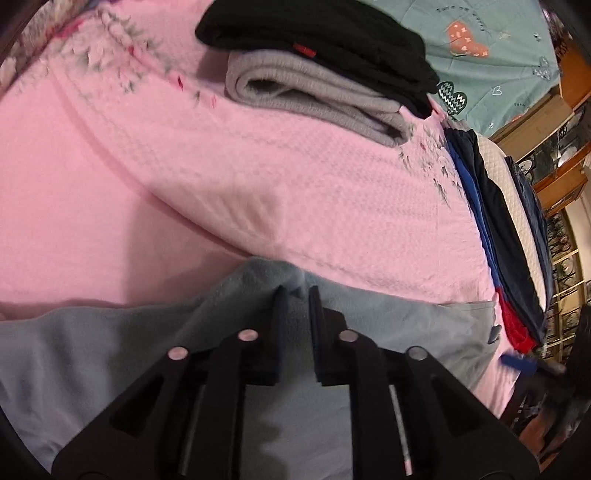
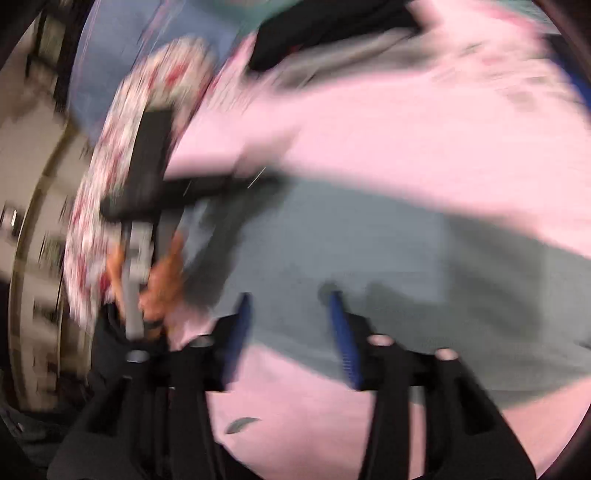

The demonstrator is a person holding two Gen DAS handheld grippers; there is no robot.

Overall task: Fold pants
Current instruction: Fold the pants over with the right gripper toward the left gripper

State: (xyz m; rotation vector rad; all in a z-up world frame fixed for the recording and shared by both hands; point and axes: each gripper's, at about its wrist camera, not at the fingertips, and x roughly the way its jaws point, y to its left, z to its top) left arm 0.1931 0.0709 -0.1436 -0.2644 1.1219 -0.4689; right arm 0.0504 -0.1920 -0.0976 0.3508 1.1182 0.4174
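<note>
My left gripper (image 1: pixel 296 291): fingers narrow, pinching raised ridge of grey-blue pants (image 1: pixel 388 317). My right gripper (image 2: pixel 290 295): blue-padded fingers (image 2: pixel 341 325) spread wide, nothing between, hovering over same pants (image 2: pixel 369 251); that view heavily blurred. Pants lie on pink bedspread (image 1: pixel 184 177), near edge. Farther back I see folded stack: black garment (image 1: pixel 317 33) atop grey one (image 1: pixel 314 96). Dark blue clothes (image 1: pixel 487 206) draped along right side.

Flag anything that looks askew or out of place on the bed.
The grey-blue pants lie rumpled, with one edge pulled up in the left gripper. The stack of folded clothes looks tidy. The right wrist view is too blurred to judge more.
</note>
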